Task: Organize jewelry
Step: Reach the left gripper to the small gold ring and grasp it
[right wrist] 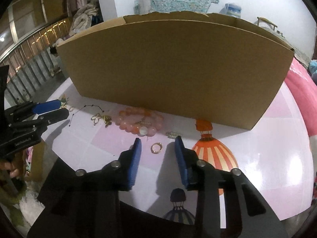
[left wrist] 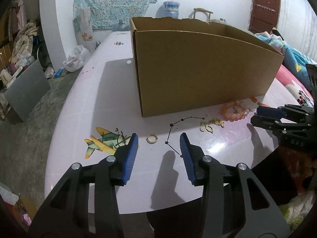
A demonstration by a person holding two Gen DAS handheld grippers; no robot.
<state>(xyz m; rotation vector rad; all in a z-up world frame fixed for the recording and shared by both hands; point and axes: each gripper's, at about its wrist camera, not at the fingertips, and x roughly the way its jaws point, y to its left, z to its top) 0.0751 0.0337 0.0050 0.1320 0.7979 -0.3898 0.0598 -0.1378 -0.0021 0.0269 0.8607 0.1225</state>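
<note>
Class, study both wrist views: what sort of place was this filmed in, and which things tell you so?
Probably a lived-in home room, perhaps a bedroom. Signs: floral bedding beside the decorated table, heaped clothes by the wall, and a wooden door.

dim indoor light; hard shadows; tabletop glare; fisheye-bent edges

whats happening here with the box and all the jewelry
A person holds tongs in each hand over a table with jewelry lying in front of a cardboard box. The right tongs straddle a gold ring, not yet pinching it. The left tongs hang open near another ring. A pink bead bracelet and gold earrings lie untouched.
</note>
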